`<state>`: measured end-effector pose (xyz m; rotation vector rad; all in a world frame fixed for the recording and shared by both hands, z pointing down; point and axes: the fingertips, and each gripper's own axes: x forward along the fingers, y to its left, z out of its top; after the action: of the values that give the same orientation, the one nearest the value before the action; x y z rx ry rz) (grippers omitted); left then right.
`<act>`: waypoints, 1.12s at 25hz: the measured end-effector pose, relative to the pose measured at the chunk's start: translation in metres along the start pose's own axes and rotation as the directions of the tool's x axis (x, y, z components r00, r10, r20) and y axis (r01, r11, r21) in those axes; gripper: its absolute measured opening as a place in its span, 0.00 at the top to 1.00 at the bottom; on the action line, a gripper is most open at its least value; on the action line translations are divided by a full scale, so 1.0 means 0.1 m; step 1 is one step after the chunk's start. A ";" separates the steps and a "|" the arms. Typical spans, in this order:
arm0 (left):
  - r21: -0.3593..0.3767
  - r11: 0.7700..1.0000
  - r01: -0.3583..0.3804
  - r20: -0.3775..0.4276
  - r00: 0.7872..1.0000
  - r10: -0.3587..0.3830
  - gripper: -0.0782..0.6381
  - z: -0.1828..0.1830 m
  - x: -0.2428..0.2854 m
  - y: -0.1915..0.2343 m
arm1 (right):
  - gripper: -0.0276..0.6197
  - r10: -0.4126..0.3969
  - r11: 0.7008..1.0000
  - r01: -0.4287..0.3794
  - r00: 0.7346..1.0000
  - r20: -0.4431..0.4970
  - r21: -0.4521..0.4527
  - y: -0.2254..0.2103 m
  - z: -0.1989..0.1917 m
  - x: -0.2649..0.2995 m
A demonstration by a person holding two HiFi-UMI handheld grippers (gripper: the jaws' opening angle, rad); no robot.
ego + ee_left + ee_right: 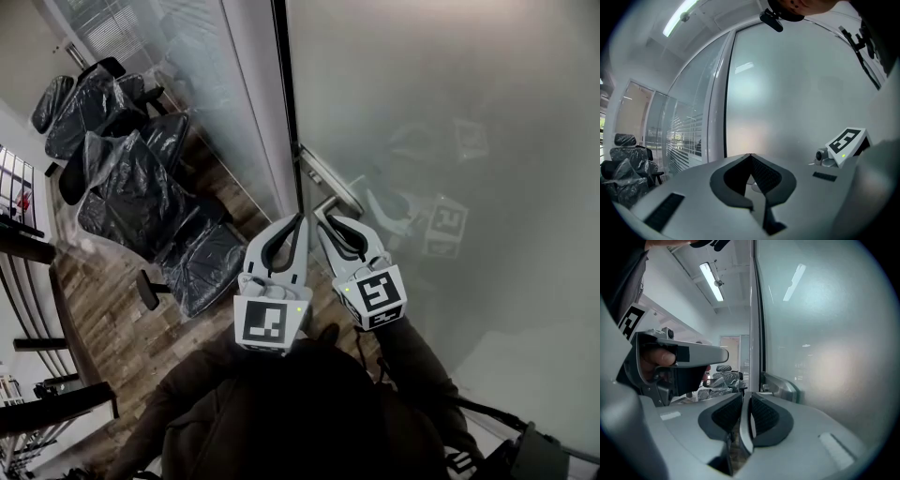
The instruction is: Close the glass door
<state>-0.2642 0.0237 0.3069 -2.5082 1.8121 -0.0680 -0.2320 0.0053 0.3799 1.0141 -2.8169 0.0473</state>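
Observation:
The frosted glass door (450, 141) fills the right side of the head view, and its dark edge (286, 94) runs beside a white frame post. A metal handle (330, 195) sits on the door near that edge. My right gripper (325, 223) is at the handle, and in the right gripper view its jaws (746, 397) are shut on the silver handle lever (745, 427), whose base (780, 385) shows ahead. My left gripper (302, 217) is just left of it, shut and empty (750, 155), its tips close to the door (797, 103).
Several office chairs wrapped in plastic (141, 187) stand behind the fixed glass wall (216, 84) at the left, on a wooden floor (103, 300). Dark shelving (19, 234) lines the far left. The person's dark sleeves are at the bottom.

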 end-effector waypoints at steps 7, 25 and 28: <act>0.001 1.000 0.010 0.007 1.000 -0.010 0.90 0.01 0.02 -0.06 | 0.86 0.001 1.000 -0.001 1.000 -0.007 0.003 0.01 -0.02 0.00; 0.009 1.000 -0.007 0.008 1.000 0.007 0.90 0.11 0.03 -0.04 | 0.86 0.027 1.000 -0.027 0.999 -0.020 0.016 0.07 0.02 -0.03; 0.008 1.000 -0.009 0.015 1.000 0.009 0.90 0.12 -0.01 -0.02 | 0.86 0.023 1.000 -0.022 1.000 -0.012 0.014 0.07 0.04 -0.03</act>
<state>-0.2616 0.0253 0.2948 -2.4878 1.8142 -0.0567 -0.2347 0.0122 0.3753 0.9817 -2.8209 0.0759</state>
